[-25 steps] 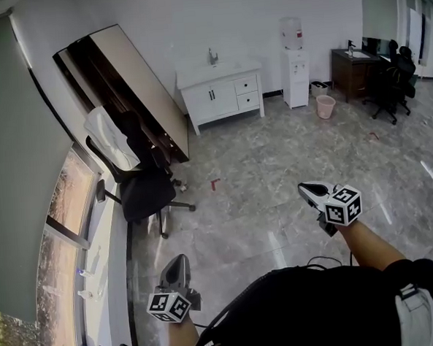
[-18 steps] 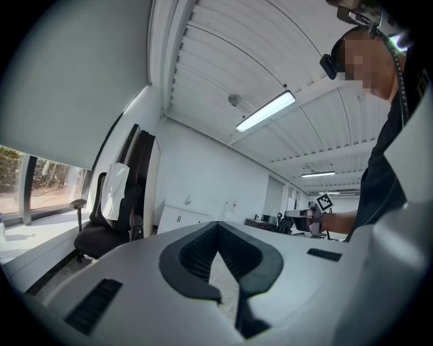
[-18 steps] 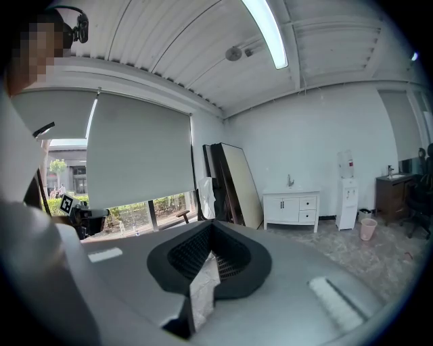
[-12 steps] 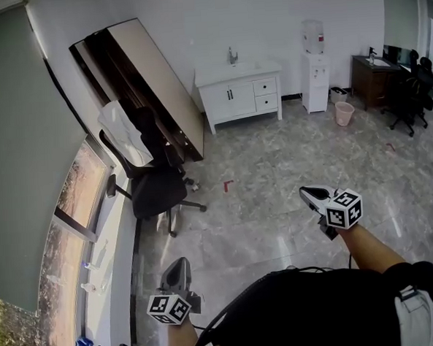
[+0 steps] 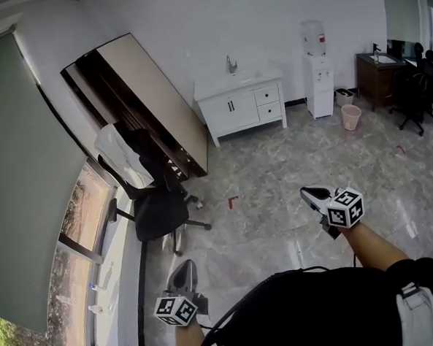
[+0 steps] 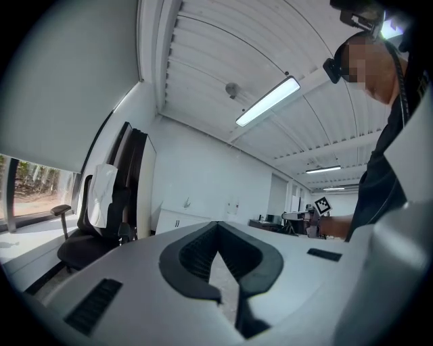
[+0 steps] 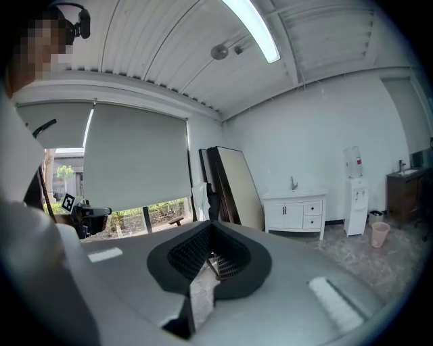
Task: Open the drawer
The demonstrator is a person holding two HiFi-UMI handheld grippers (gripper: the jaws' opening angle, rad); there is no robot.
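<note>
A glossy, grey-veined stone floor [image 5: 277,201] fills the room. A matte grey roller blind [image 5: 26,165] hangs over the window on the left. Flat rectangular boards [image 5: 150,99], dark wood behind a pale beige one, lean against the white wall.

Beside them stands a white cabinet [image 5: 231,109] with a sink on top. Its two stacked drawers [image 5: 266,94] are both pushed in, so what they hold is hidden. They are well apart from me, across the floor.

A black swivel chair [image 5: 156,209] carries a crumpled white cloth [image 5: 120,156]. Right of the cabinet stands a white water dispenser [image 5: 317,82], then a round pink bin [image 5: 351,116] whose inside I cannot see.

My left tongs [image 5: 184,266] and my right tongs [image 5: 307,193], grey with ribbed black pads, are both closed on nothing.

Compared with a second ago, the cabinet, dispenser and bin sit further right and a little lower in the head view. My tongs keep nearly the same spots in it.
</note>
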